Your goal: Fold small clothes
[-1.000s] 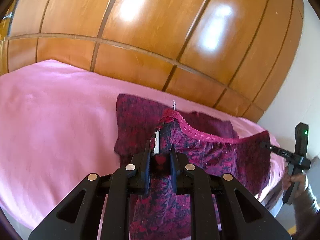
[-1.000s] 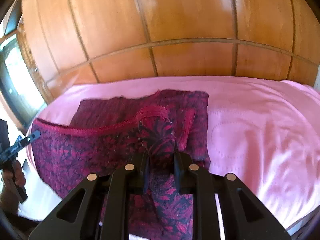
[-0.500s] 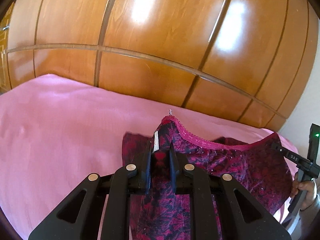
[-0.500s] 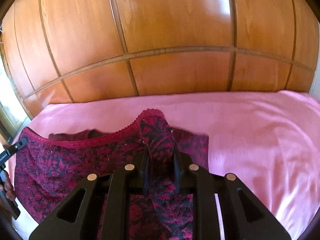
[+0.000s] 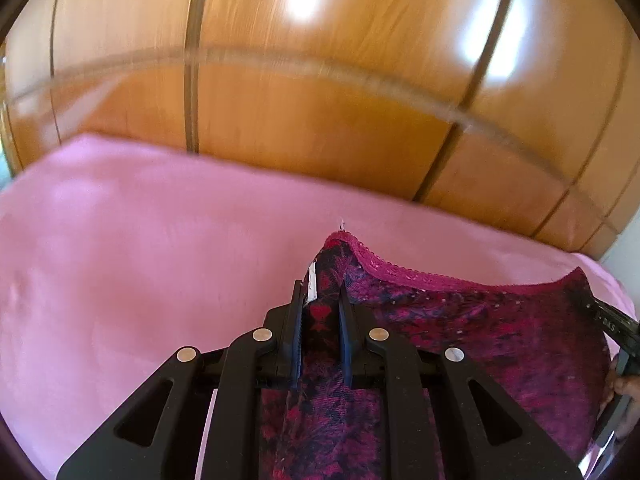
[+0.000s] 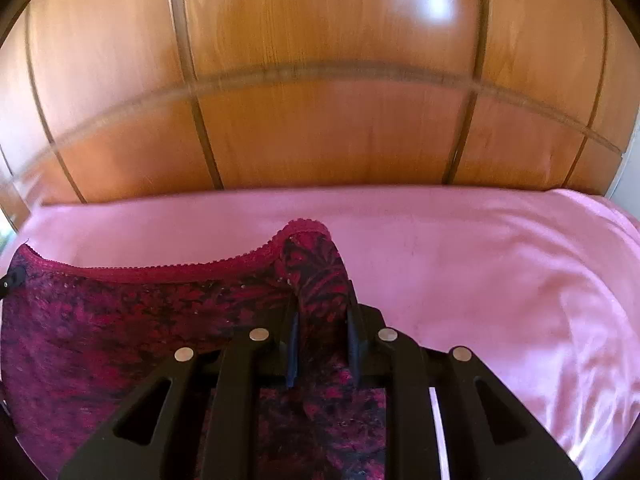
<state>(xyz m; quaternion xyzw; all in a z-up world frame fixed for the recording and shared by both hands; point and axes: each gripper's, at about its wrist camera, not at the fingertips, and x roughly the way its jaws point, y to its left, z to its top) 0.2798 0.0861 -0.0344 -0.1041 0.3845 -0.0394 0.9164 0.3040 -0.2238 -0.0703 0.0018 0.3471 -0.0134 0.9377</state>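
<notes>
The left gripper is clamped on one upper corner of the garment, a dark red and black floral piece with a pink lace hem; a small white tag shows beside its left finger. The right gripper pinches the opposite corner of the garment, its jaws narrow around bunched cloth. The fabric hangs stretched between the two, lifted above the pink sheet, the hem sagging slightly in the middle. Behind the bed stands a wooden wardrobe, its panels blurred
</notes>
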